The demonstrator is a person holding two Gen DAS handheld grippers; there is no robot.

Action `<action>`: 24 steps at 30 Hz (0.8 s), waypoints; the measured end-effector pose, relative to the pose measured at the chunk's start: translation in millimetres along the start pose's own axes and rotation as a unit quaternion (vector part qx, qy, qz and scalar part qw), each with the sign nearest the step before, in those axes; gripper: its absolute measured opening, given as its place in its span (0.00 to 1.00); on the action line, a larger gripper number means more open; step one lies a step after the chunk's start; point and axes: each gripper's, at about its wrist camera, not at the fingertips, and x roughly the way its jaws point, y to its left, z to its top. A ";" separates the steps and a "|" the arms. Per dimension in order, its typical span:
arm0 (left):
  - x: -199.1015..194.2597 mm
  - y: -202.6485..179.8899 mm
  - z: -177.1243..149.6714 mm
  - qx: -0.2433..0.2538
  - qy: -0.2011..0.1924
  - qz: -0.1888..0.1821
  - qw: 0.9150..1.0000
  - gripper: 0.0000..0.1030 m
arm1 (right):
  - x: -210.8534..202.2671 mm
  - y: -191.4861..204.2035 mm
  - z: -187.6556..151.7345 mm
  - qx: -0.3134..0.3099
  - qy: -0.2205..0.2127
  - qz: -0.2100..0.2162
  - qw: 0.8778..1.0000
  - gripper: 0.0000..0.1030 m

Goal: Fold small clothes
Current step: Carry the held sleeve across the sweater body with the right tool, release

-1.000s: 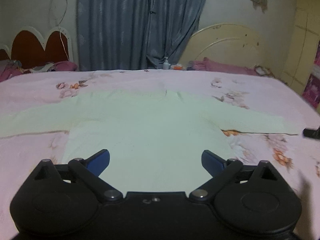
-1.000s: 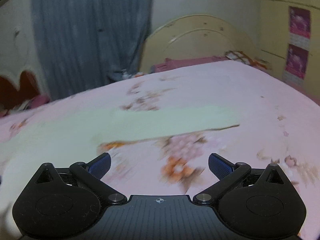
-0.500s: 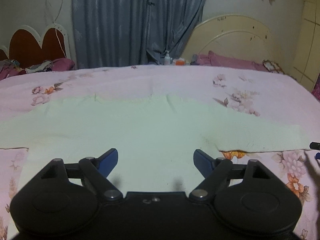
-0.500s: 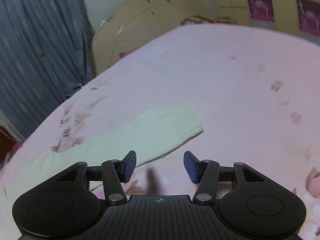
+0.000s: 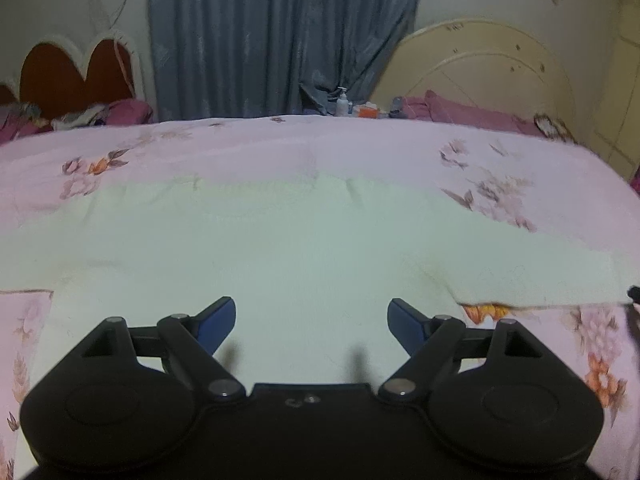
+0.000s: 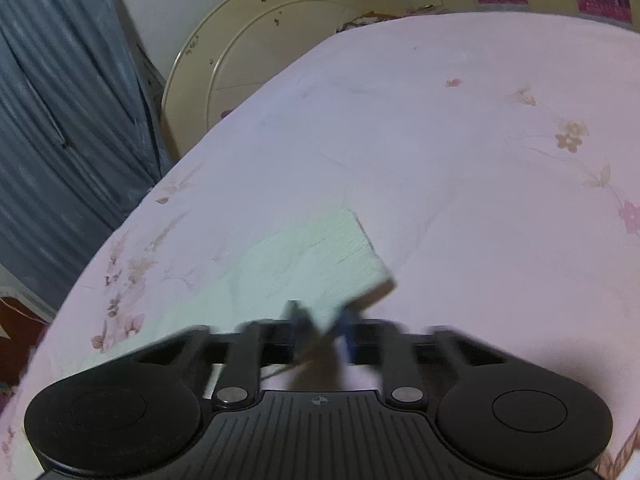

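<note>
The pale green top lies spread flat on the pink floral bedspread, body toward me and both sleeves stretched out sideways, and its right sleeve cuff is where the action is now. Half a second ago my right gripper sat short of that cuff with its fingers parted; now the fingers have drawn close together at the cuff's near edge, and the fabric corner looks lifted between them. The view is smeared with motion, so I can't say for certain the pinch is complete, but I read it as closing on the sleeve. My left gripper hovers low over the hem area of the top, jaws wide apart, holding nothing, and it has crept forward a little over the last second. So the first fold seems to be starting: I judge the next move is carrying that sleeve inward across the chest. Further out, a grey curtain and a cream headboard stand behind the bed.
</note>
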 end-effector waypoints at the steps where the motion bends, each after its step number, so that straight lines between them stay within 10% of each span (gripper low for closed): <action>1: 0.1 7.3 1.7 -0.003 0.000 0.005 1.000 0.84 | -5.8 3.6 0.9 -0.025 -0.017 -0.018 0.999 0.01; 5: 2.7 40.8 -2.3 0.004 0.016 0.016 1.000 0.86 | -2.2 8.1 3.1 -0.035 -0.002 -0.057 0.998 0.01; 12: 6.3 99.3 -16.7 0.020 0.026 0.018 0.999 0.71 | -47.9 105.4 -22.0 -0.122 -0.036 0.016 0.992 0.01; 24: -15.8 209.9 -27.1 -0.006 0.013 0.017 1.000 0.87 | -59.1 327.6 -200.8 -0.286 0.056 0.152 0.944 0.01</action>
